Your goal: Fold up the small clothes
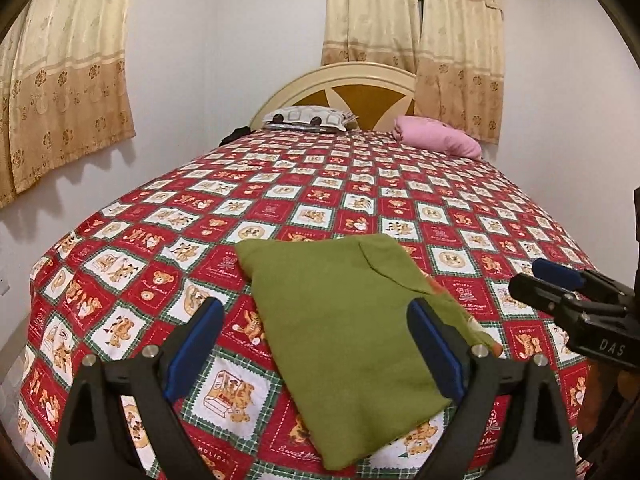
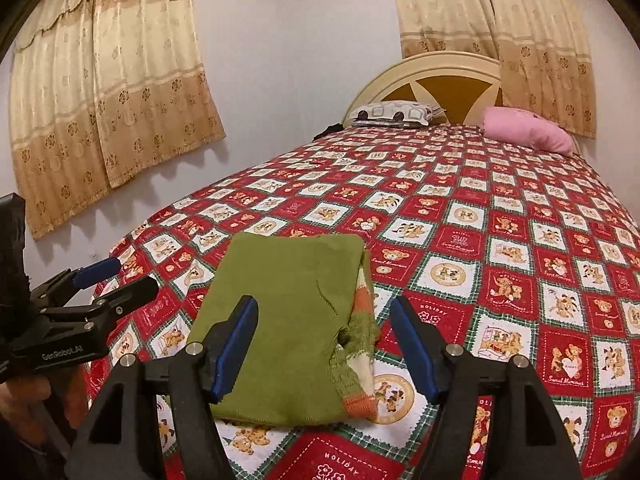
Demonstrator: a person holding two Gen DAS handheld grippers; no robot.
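Observation:
A small green knitted garment (image 1: pixel 340 340) lies folded into a flat rectangle near the foot of the bed. Its orange, white and green striped edge (image 2: pixel 362 320) shows along its right side. My left gripper (image 1: pixel 314 308) hovers open over the garment's near left part with nothing between its blue pads. My right gripper (image 2: pixel 325 304) is also open, above the garment's (image 2: pixel 288 300) near right part, and holds nothing. Each gripper shows in the other's view: the right gripper (image 1: pixel 556 276) at the right edge, the left gripper (image 2: pixel 116 276) at the left edge.
The bed wears a red, white and green teddy-bear patchwork cover (image 1: pixel 320 184). A patterned pillow (image 1: pixel 308 118) and a pink pillow (image 1: pixel 436 138) lie by the headboard (image 1: pixel 360 80). Beige curtains (image 1: pixel 64 92) hang on the walls. A person's hand (image 2: pixel 24 400) holds the left gripper.

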